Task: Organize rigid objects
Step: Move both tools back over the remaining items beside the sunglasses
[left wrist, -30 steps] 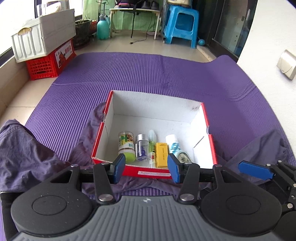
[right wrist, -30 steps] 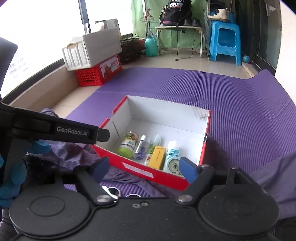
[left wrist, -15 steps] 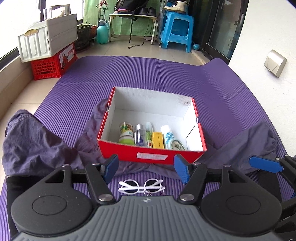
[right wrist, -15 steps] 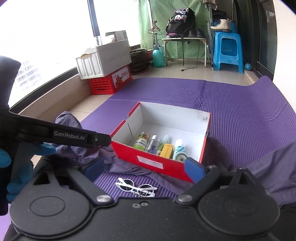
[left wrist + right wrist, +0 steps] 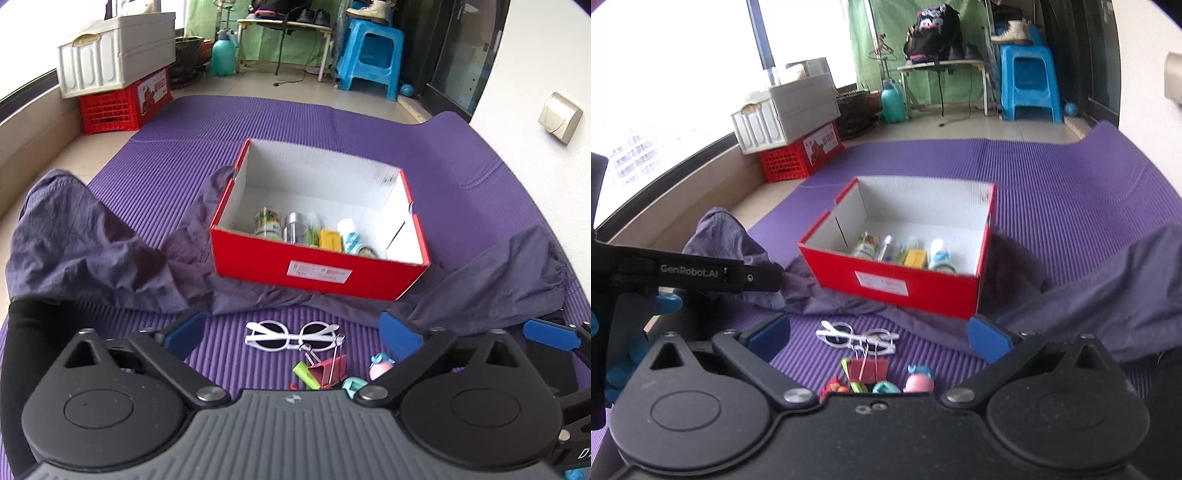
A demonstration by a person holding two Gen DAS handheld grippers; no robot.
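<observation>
A red box (image 5: 317, 269) (image 5: 897, 284) stands on a purple mat and holds several small bottles (image 5: 267, 223) and a yellow carton (image 5: 330, 240). White-framed sunglasses (image 5: 291, 336) (image 5: 857, 338) lie on the mat in front of it. Closer in lie a red binder clip (image 5: 328, 369) (image 5: 868, 369), a green piece (image 5: 304, 374), a teal piece (image 5: 354, 386) and a pink toy (image 5: 380, 365) (image 5: 918, 380). My left gripper (image 5: 291, 330) is open and empty above the sunglasses. My right gripper (image 5: 879, 336) is open and empty above the same pile.
A dark purple cloth (image 5: 92, 251) lies crumpled under and around the box. White and red crates (image 5: 114, 77) stand at the far left. A blue stool (image 5: 369, 55) and a small table stand at the back. A white wall (image 5: 535, 92) is on the right.
Both grippers have pulled back and up from the box. The sunglasses and small items on the mat have come into view. Both stay open.
</observation>
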